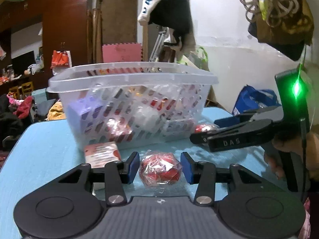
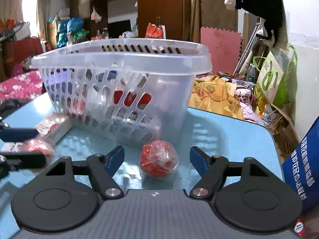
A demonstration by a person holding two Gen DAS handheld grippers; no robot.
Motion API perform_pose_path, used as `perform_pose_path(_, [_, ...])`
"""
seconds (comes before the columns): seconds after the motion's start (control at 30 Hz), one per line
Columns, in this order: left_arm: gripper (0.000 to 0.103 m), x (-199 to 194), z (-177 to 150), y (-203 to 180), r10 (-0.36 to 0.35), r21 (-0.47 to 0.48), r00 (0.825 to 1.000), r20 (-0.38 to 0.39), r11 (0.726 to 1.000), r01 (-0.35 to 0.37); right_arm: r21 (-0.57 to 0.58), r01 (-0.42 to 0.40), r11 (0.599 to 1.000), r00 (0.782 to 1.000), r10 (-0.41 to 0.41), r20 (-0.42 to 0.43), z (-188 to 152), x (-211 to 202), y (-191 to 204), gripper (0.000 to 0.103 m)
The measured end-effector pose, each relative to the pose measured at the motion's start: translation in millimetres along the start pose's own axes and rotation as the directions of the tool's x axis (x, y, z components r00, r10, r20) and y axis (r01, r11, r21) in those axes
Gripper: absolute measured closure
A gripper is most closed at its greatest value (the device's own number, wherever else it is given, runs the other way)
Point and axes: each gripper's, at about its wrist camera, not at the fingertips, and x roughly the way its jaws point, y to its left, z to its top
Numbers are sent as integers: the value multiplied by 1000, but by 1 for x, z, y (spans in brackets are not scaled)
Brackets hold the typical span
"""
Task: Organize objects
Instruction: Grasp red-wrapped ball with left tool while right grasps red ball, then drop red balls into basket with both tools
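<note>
Both grippers, left (image 1: 159,167) and right (image 2: 157,159), have open fingers around wrapped red balls (image 1: 160,169) (image 2: 158,159); slippery wrapping could slide out when squeezed.

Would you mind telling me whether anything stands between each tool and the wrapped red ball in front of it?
Nothing visible does. The left tool is open with one wrapped red ball already between its fingers, pads apart from it. The right tool is open around the other red ball, only bare table around it.

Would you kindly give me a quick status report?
Left gripper open around wrapped red ball. Right gripper open, second ball between fingers. Basket ahead, unobstructed.
</note>
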Motion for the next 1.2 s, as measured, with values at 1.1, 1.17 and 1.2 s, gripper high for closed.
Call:
perform_pose_path(1.1, [53,51,154,83,118,-141,992,42,984,-111,-60,7,998,969,8,247,132,-14,37,54])
perform_pose_path(1.17, [36,60,151,89,104,-152,994,27,983,-98,-44,3,999,973,8,230,127,-9,33,46])
perform_pose_path(1.2, [26,66,149,91,103,-154,995,10,983,-100,-26,15,1000,972,-8,234,125,-9,31,34])
